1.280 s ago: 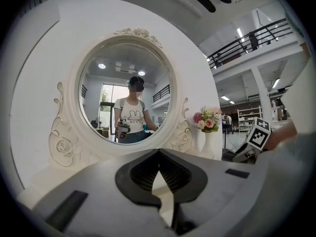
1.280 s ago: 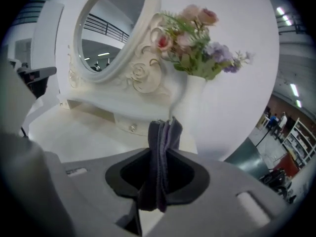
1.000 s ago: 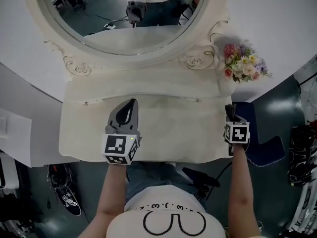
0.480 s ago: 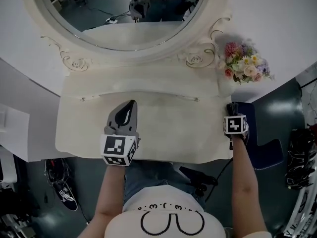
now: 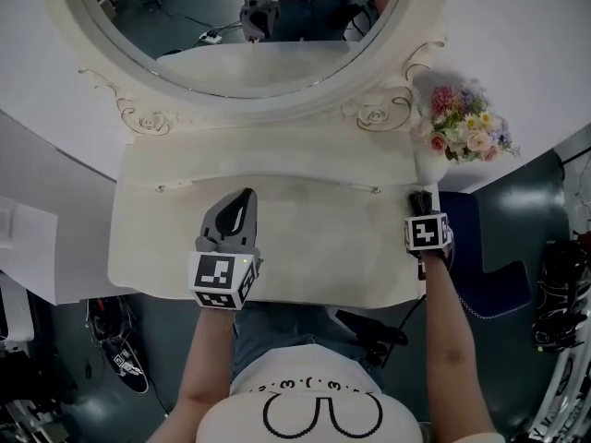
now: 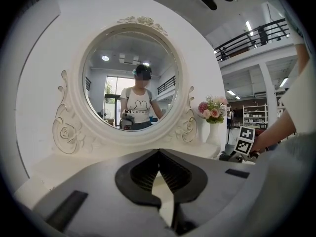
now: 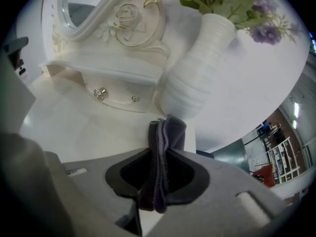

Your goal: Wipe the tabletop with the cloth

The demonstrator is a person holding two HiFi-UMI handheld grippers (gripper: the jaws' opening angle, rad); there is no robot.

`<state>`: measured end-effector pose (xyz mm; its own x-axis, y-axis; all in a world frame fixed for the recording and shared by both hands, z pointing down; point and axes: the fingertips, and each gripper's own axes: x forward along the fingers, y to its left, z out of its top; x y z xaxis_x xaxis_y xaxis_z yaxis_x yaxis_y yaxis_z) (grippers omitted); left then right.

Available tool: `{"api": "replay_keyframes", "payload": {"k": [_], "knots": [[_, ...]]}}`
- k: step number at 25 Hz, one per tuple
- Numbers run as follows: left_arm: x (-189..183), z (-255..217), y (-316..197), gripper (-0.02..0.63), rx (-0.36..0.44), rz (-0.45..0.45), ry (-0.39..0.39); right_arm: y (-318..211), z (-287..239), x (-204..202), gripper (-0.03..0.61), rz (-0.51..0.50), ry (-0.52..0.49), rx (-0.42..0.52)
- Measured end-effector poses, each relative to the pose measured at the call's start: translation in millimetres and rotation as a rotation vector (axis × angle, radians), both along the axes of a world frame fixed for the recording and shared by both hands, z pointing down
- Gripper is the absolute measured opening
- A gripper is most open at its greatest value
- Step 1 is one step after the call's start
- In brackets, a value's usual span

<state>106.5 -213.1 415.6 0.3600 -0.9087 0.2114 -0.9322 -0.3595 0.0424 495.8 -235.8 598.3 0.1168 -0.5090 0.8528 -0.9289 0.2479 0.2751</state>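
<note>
- Pinching the dark cloth (image 7: 168,127) upright between its jaws, the right gripper (image 7: 160,154) sits at the tabletop's (image 5: 314,247) right edge, with a white vase (image 7: 190,83) just ahead.
- Left gripper (image 5: 242,201): jaws together, empty, well apart from the cloth.

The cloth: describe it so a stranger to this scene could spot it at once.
On the white dressing table with the round mirror, look to the right end, where a ribbed white vase stands. Just before it, the right gripper is shut on the cloth: a folded dark purple-grey strip, the only dark soft thing there.
</note>
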Motion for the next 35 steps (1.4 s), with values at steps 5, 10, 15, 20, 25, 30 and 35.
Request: {"api": "replay_keyframes", "payload": {"k": [5,10,15,20,25,30,35], "knots": [[-9,1,-4,-0.002,-0.001,0.009,0.007,-1,1,-17,0.081,0.016,-0.013,-0.012],[-18,1,-5,-0.002,-0.001,0.017,0.015,2,5,-34,0.081,0.019,-0.028,-0.036],[-32,-1,-1,-0.002,0.004,0.031,0.013,2,1,-62,0.083,0.012,-0.044,-0.035],[-67,-8,2,-0.002,0.014,0.009,0.016,7,6,-83,0.082,0.025,-0.044,-0.058],[-97,-7,8,-0.002,0.011,0.000,0.018,9,5,-113,0.083,0.022,-0.063,-0.055],[-120,-9,10,-0.002,0.009,0.009,0.021,20,2,-134,0.083,0.100,-0.090,-0.093],[-138,-9,11,-0.002,0.007,0.021,0.027,16,-1,-152,0.083,0.101,-0.085,-0.076]]}}
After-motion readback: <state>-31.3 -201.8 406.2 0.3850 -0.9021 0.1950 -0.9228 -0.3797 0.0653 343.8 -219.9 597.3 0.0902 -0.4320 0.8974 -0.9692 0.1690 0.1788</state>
